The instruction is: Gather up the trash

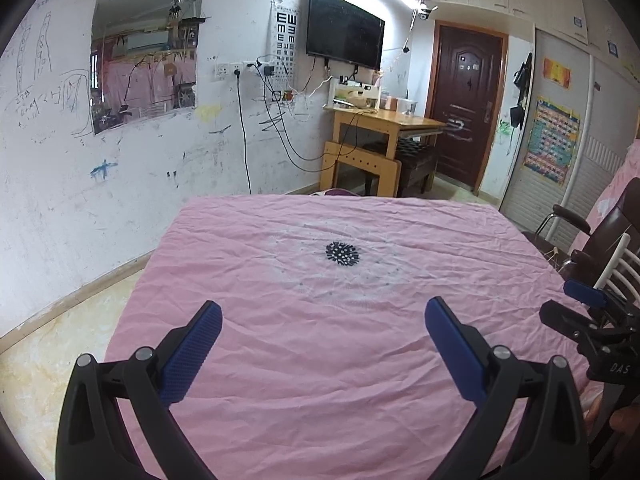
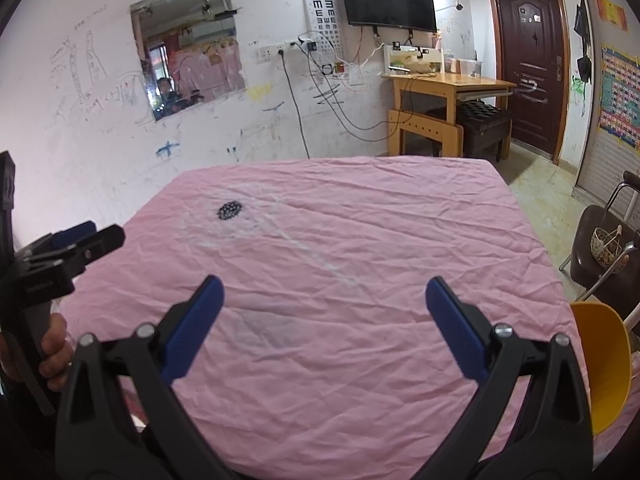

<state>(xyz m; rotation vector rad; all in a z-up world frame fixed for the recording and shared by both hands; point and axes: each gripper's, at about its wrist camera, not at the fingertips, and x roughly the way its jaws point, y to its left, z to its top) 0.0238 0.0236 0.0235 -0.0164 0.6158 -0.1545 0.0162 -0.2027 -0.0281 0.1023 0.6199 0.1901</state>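
A table under a wrinkled pink cloth point(image 1: 340, 340) fills both views, and no trash shows on it. A black dotted print point(image 1: 342, 253) marks the cloth; the same print point(image 2: 229, 211) appears in the right wrist view. My left gripper point(image 1: 323, 312) hovers open over the near part of the cloth with nothing between its blue pads. My right gripper point(image 2: 324, 290) is open and empty too, above the cloth point(image 2: 340, 260). Each gripper shows at the edge of the other's view: the right one point(image 1: 588, 312), and the left one point(image 2: 76, 244) held by a hand point(image 2: 54, 350).
A yellow container point(image 2: 604, 364) stands at the table's right edge. A dark chair point(image 2: 600, 248) holds a small basket point(image 2: 606, 246) on the right. A wooden desk point(image 1: 384, 136) and a stool stand by the far wall, near a brown door point(image 1: 466, 100).
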